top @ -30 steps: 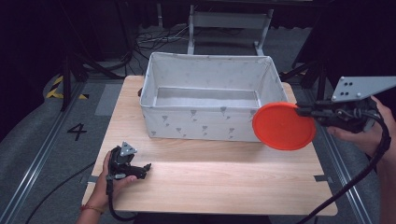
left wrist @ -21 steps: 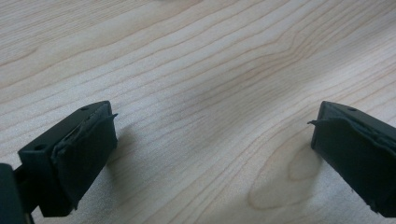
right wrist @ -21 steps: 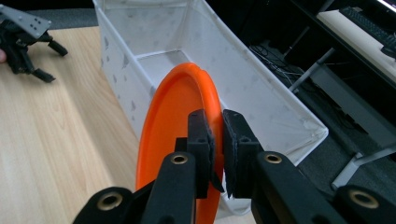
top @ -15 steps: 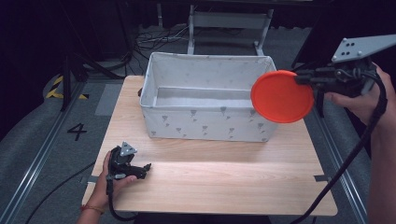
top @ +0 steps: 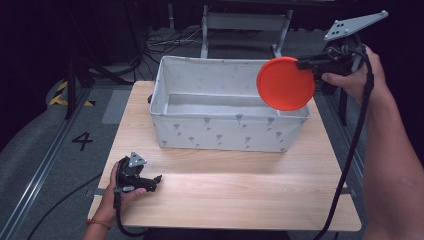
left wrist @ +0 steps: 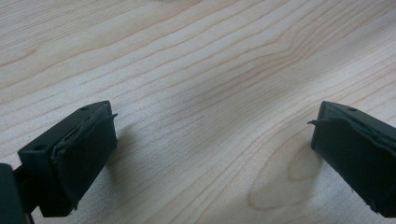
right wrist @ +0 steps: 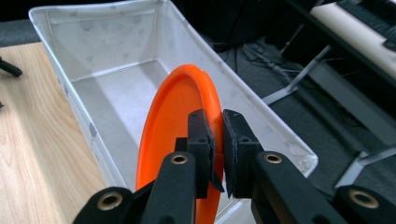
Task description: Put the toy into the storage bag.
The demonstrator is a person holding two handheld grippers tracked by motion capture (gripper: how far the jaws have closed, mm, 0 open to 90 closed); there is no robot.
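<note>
- Right gripper (top: 301, 63) first: its 2 jaws are pinched on the rim of the orange plate (top: 285, 83), which hangs on edge out in front of them, over the near right corner of the white fabric bin (top: 230, 134).
- In the right gripper view the right gripper (right wrist: 215, 135) bites a thin strip of the orange plate's (right wrist: 173, 135) rim. That is a small hold for a wide disc; a quick swing could make it pivot or slip out.
- The bin's wall (right wrist: 100, 154) sits just below the plate's lower edge. Come down too soon and the plate catches that soft rim, dragging or tipping the bin.
- Let go from here, with the plate on edge, and I judge it may land on its rim, then roll or lean against the inner wall rather than lie flat.
- The cable (top: 350, 150) trails back from the tool along the person's forearm; a snag could jerk the hand.
- Left gripper (top: 145, 182), well away to the tool's far side, rests on the wooden table (top: 240, 190) with jaws spread wide and nothing between them, seen also in the left gripper view (left wrist: 212, 140). No risk there.
</note>
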